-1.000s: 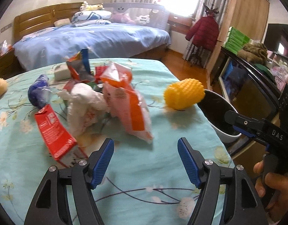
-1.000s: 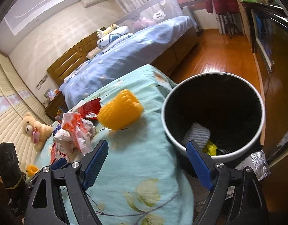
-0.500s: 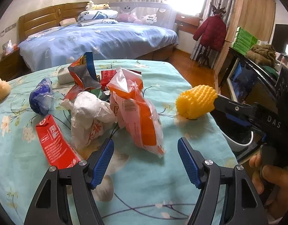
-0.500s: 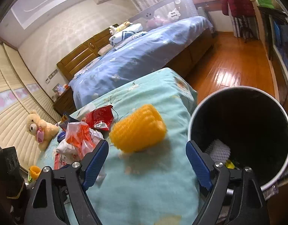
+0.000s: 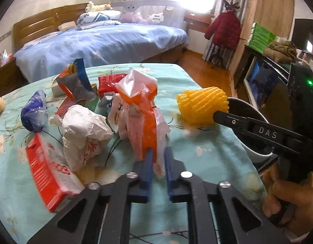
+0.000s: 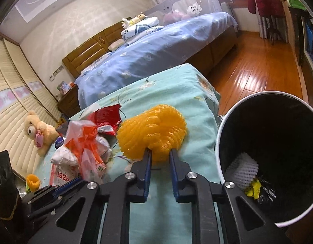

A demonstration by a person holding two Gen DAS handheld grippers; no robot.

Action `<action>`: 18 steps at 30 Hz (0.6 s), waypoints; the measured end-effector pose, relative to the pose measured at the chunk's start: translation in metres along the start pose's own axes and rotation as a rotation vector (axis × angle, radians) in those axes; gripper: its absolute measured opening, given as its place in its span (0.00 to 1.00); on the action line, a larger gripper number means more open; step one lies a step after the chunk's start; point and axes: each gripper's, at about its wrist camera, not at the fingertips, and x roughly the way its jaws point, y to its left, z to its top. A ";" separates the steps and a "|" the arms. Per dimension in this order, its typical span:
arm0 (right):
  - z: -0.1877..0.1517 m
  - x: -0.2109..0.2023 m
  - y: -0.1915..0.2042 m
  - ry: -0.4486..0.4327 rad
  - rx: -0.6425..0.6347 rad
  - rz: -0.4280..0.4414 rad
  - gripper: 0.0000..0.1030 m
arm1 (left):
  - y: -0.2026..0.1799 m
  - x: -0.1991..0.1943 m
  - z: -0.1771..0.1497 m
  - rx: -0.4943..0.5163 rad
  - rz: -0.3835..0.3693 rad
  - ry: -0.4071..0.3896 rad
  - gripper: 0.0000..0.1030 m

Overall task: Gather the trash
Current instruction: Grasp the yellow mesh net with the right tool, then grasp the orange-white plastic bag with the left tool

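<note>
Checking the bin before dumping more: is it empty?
No, the bin already holds a white foam net and a yellow wrapper at the bottom.

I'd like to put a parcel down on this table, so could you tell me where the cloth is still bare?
The cloth is bare along its far end beyond the yellow foam net, and on the strip between that net and the bin. The near edge beside the red carton is partly free. The middle left is crowded: orange and white bag, crumpled paper, blue wrapper.

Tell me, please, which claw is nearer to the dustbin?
Right. The right claw, shut on the yellow foam net, is beside the dustbin; the left claw grips the orange plastic bag farther away.
</note>
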 end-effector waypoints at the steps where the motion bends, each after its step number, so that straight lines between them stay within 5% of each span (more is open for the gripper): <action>1: 0.000 -0.003 -0.001 -0.005 0.004 -0.001 0.13 | 0.001 -0.001 -0.001 0.002 -0.005 -0.002 0.02; 10: -0.011 -0.051 -0.002 -0.082 0.015 0.005 0.10 | 0.005 -0.015 -0.010 0.024 -0.066 -0.031 0.00; 14: -0.016 -0.064 -0.005 -0.097 0.028 0.000 0.10 | 0.008 -0.020 -0.010 0.024 -0.033 -0.048 0.00; 17: -0.021 -0.069 -0.009 -0.102 0.041 -0.001 0.10 | 0.010 -0.016 -0.011 -0.015 0.001 -0.015 0.22; 18: -0.023 -0.070 -0.010 -0.103 0.046 -0.002 0.10 | 0.014 -0.013 -0.010 -0.039 0.023 -0.008 0.45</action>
